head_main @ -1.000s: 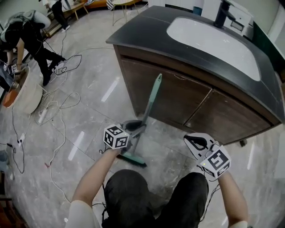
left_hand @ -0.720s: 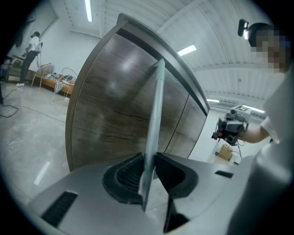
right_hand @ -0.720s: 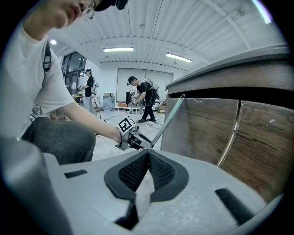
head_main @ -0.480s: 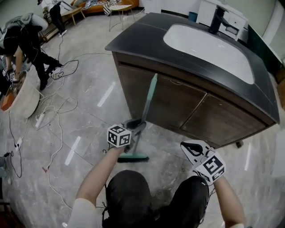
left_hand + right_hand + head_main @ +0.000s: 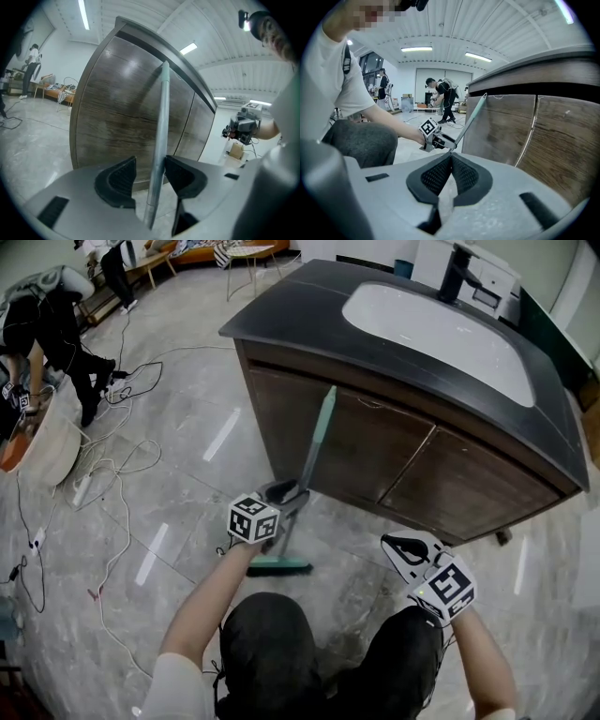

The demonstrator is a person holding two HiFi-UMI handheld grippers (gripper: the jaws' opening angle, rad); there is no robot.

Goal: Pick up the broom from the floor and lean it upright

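Observation:
The broom (image 5: 317,442) has a teal handle and a teal head (image 5: 279,567). It stands steeply on the floor, its top leaning against the wooden door of the vanity cabinet (image 5: 375,460). My left gripper (image 5: 286,495) is around the lower handle and its jaws are opening. In the left gripper view the handle (image 5: 161,122) runs between the pads of the left gripper (image 5: 150,164), with a gap on its left side. My right gripper (image 5: 398,545) hovers low to the right, away from the broom. Its pads (image 5: 451,157) are shut on nothing. The right gripper view shows the broom (image 5: 471,117) against the cabinet.
The cabinet carries a dark countertop (image 5: 309,306) with a white sink (image 5: 441,324) and a black tap. Cables (image 5: 112,465) trail over the marble floor at left. A person (image 5: 47,320) bends over a round basin at the far left.
The left jaws have spread apart around the handle. The broom has shifted a little and now rests steeper against the cabinet door. The right gripper has stayed put.

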